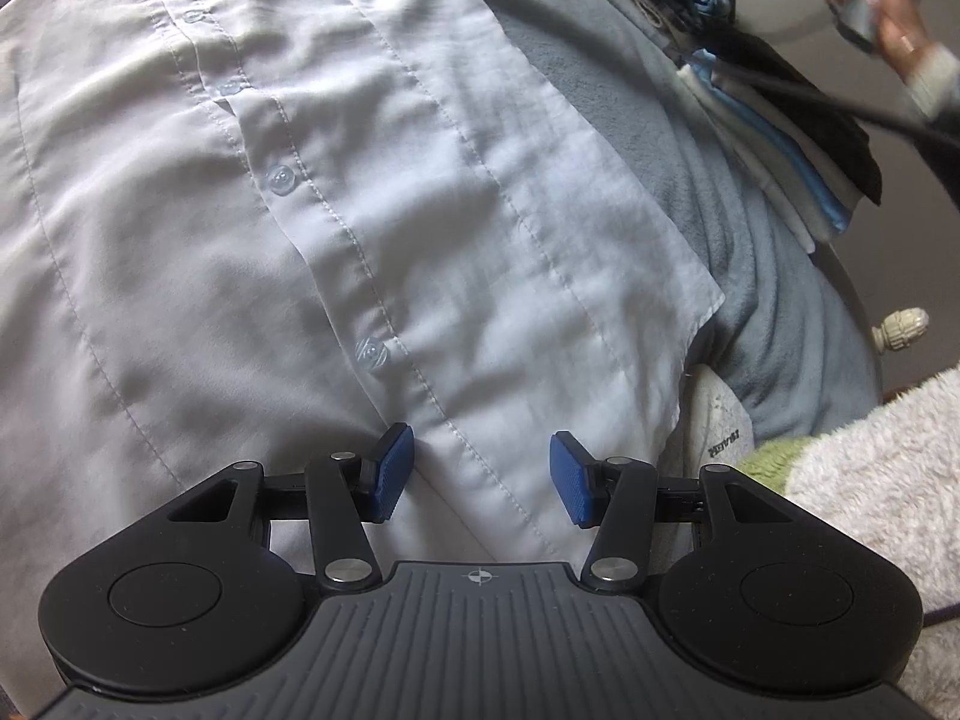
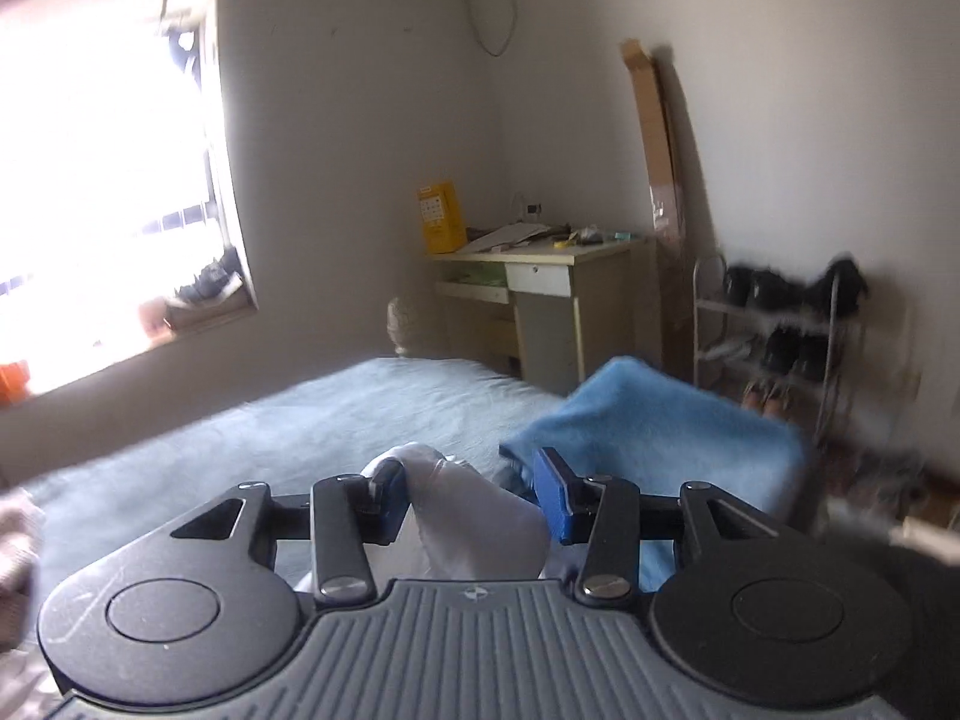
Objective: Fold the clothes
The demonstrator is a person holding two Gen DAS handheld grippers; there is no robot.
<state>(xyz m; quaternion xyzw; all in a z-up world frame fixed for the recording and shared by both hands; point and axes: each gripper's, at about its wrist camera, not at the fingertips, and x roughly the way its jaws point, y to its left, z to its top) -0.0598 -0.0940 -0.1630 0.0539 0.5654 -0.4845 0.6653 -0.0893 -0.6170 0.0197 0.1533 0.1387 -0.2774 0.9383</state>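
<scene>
A pale blue button-up shirt lies spread on a grey-blue bed cover, its button placket running diagonally through the left wrist view. My left gripper hovers open just above the shirt's lower front edge, with nothing pinched between its blue pads. In the right wrist view my right gripper stands open. A bunched fold of the pale shirt rises in the gap between its pads, which do not squeeze it. The person's right hand shows blurred at the top right of the left wrist view.
A stack of folded clothes lies at the bed's right side. A blue towel sits crumpled on the bed. Beyond stand a desk, a shoe rack and a bright window. A fleece sleeve is at lower right.
</scene>
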